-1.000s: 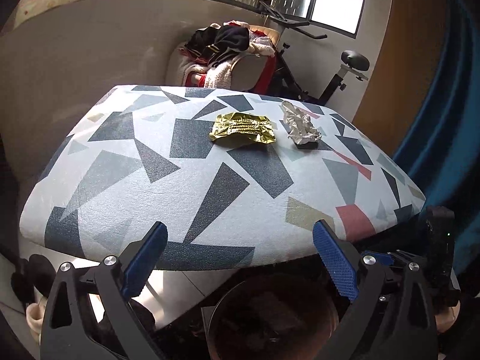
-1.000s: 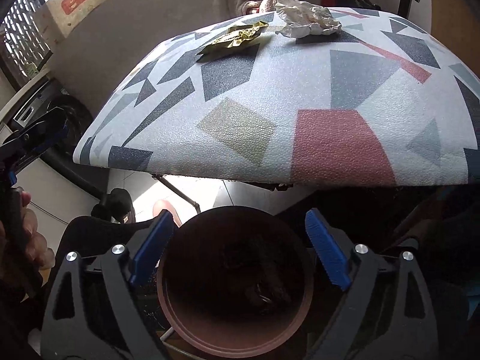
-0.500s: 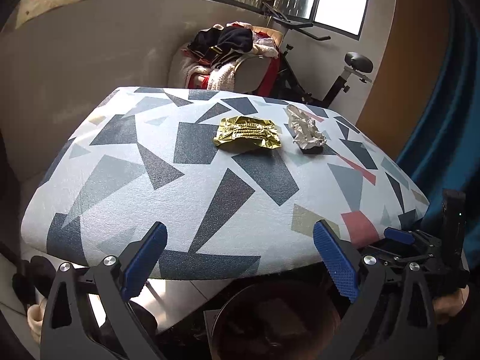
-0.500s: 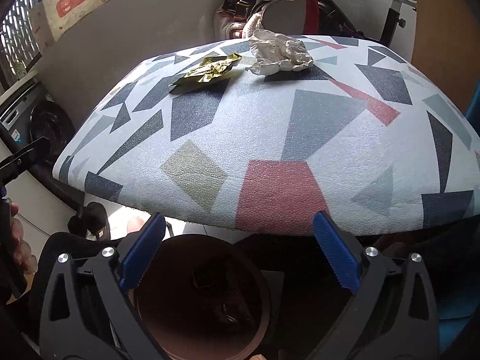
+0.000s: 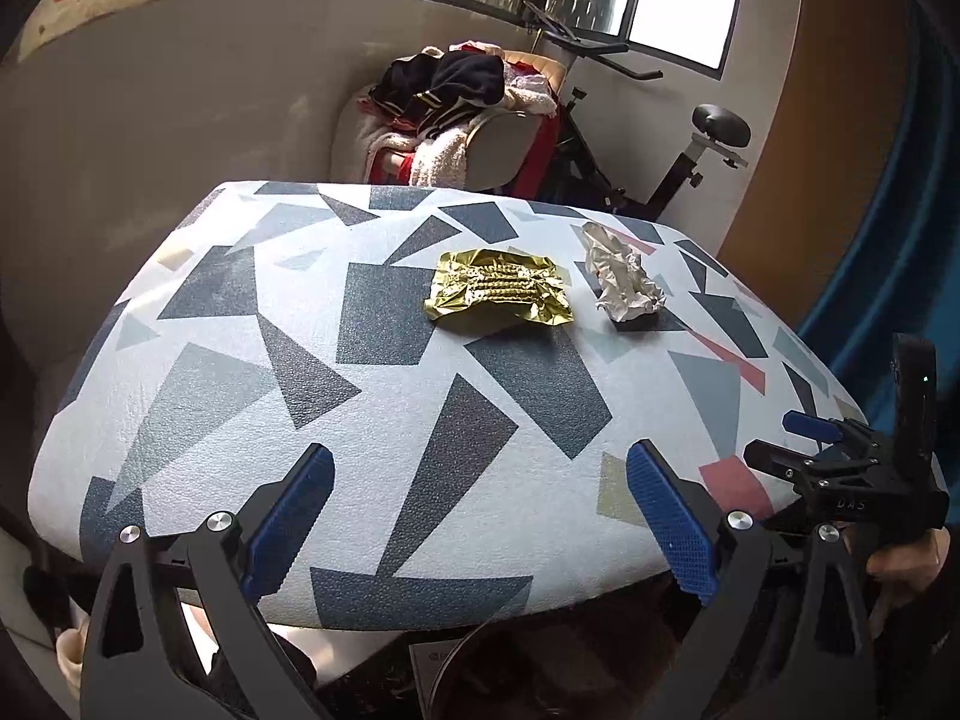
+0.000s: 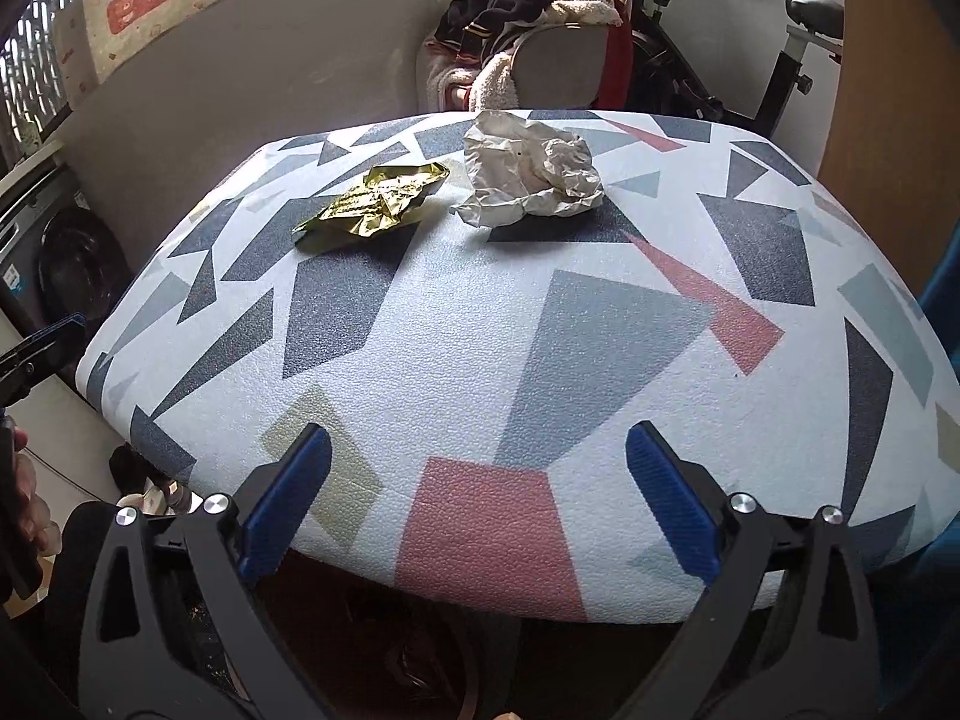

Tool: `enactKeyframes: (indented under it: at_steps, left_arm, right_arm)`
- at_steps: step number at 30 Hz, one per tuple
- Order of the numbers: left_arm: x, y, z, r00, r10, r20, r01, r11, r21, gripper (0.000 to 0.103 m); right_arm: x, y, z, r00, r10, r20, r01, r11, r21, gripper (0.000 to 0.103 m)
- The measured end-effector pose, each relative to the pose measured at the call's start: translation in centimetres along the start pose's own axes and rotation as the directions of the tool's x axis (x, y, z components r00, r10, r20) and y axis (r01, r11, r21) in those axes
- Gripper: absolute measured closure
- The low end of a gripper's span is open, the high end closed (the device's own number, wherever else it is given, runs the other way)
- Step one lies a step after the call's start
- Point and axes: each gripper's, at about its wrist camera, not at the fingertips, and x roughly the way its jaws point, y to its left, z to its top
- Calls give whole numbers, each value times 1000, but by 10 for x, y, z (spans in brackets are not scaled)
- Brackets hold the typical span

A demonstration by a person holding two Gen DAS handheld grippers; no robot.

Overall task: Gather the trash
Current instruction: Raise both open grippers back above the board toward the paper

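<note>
**Two pieces of trash lying far across the surface, both grippers wide apart and empty**

A crumpled gold foil wrapper (image 5: 499,293) is lying on the patterned surface (image 5: 252,396), toward its far edge and roughly midway between the left and right edges. Just beside it, toward the right edge, a wad of crumpled white paper (image 5: 624,285) is resting on a dark patch of the pattern; the two pieces are sitting near each other but not touching. In the right wrist view the foil wrapper (image 6: 372,207) and the white paper (image 6: 531,171) are showing the same arrangement on the surface (image 6: 600,324).

The left gripper (image 5: 480,516) is hovering over the near edge of the surface with its blue-padded jaws spread wide, holding nothing and touching nothing. The wrapper is lying well ahead of it, close to the line between its fingers.

The right gripper (image 6: 477,498) is likewise hanging over the near edge with its jaws wide apart and empty. The white paper is sitting well ahead of it, almost straight in front, with the foil wrapper off to the left.

Below the near edge, the rim of a round brown bin (image 5: 480,654) is showing in the left wrist view. Beyond the far edge, a chair heaped with clothes (image 5: 456,96) and an exercise bike (image 5: 678,156) are standing against the wall.
</note>
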Motion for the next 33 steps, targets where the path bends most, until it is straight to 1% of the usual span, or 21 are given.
enactKeyframes:
  at_steps: [8, 14, 24, 33]
  left_arm:
    - [24, 7, 26, 1000, 1, -6, -1, 1000, 18, 8]
    - [44, 16, 40, 1000, 18, -16, -17, 1000, 26, 8]
    - [76, 27, 52, 999, 27, -35, -25, 999, 48, 7]
    - [94, 31, 56, 999, 16, -37, -13, 997, 81, 6]
  right_arm:
    - [24, -15, 54, 999, -28, 21, 29, 999, -16, 6]
    - [52, -22, 83, 998, -59, 7, 59, 997, -57, 6]
    - [88, -25, 106, 998, -62, -26, 59, 993, -100, 6]
    - [104, -29, 117, 998, -62, -24, 60, 993, -97, 6]
